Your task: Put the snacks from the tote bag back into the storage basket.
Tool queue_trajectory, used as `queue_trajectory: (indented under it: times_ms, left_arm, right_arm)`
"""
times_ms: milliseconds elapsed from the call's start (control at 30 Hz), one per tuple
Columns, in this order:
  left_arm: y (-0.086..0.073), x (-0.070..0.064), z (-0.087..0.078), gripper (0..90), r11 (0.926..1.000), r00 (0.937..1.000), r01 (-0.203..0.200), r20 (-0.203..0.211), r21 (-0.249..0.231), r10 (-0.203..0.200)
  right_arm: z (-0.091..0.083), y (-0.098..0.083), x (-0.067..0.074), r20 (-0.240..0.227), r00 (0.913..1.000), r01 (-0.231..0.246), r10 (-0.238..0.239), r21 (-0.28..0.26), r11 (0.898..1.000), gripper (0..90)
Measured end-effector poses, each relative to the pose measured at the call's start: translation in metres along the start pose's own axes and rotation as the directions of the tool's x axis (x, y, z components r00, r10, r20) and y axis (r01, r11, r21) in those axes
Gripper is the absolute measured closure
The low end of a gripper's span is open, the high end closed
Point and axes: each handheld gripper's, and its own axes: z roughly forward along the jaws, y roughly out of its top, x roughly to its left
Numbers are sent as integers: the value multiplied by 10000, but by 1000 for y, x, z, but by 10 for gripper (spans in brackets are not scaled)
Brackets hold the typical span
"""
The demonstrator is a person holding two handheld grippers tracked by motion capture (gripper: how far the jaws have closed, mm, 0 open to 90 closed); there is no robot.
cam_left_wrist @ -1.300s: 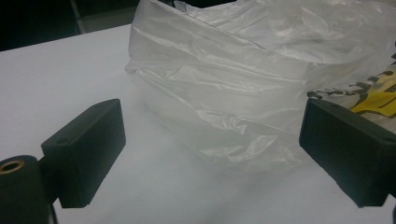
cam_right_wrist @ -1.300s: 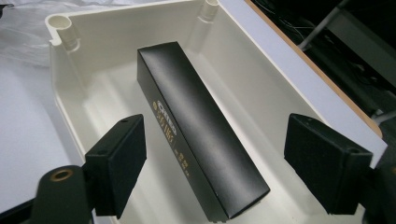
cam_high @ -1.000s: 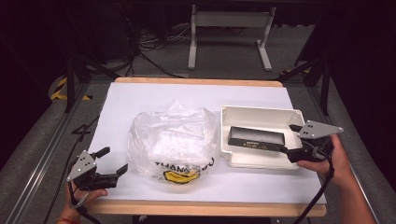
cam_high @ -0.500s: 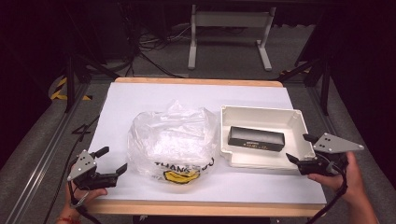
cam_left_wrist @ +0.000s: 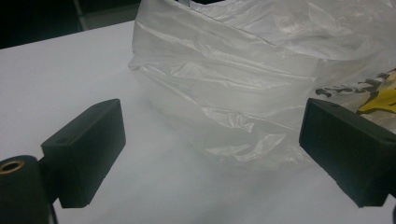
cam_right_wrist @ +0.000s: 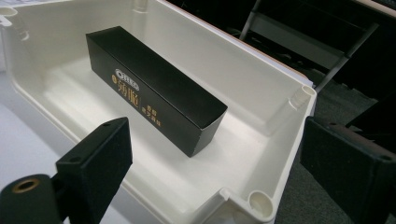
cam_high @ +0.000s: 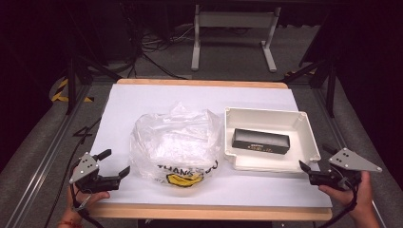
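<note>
dark room, grey carpet floor (cam_high: 228, 52), white metal stand (cam_high: 233, 19) beyond the table (cam_high: 199, 83).

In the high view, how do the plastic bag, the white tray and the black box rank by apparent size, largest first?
1. Plastic bag and white tray: they look about alike, so I do not rank them.
2. Black box: clearly smallest; it lies inside the tray.

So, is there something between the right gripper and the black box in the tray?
Only the tray's own near wall. The right gripper is open, off the near right corner of the white tray, and the black box lies on the tray floor beyond the rim. Nothing covers it from above.
</note>
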Motion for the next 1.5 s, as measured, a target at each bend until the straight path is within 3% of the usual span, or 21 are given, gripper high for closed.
queue_trajectory:
  times_ms: [467,533,767,967,1067,1167,1500]
  left_arm:
    - [-5,5,-3,80,9998,9999,111,-3,-169,-112]
    - [-5,5,-4,80,9998,10000,96,-5,-199,-96]
    - [-3,3,-6,80,9998,9999,26,-108,-202,-28]
    - [-5,5,-4,79,9998,9998,56,-202,-170,-59]
    - [-5,6,-3,79,9998,9997,33,-231,-171,-37]
    - [-6,7,-2,78,9999,9997,44,-259,-165,-48]
    - [-8,6,-2,78,10000,9993,6,-361,-72,-9]
  right_arm:
    - [0,-37,8,729,9929,-911,940,-419,9950,63]
    - [1,-44,10,778,9888,-1238,1273,-478,9912,62]
    - [3,-59,12,1194,9849,-1152,1255,-892,9893,62]
    - [5,-71,13,1003,9841,-1369,1463,-946,9860,57]
    - [9,-75,13,1068,9798,-1583,1689,-1011,9822,58]
    - [11,-79,15,1346,9805,-1302,1431,-1003,9864,72]
    - [12,-80,15,1083,9787,-1556,1745,-1634,9742,72]
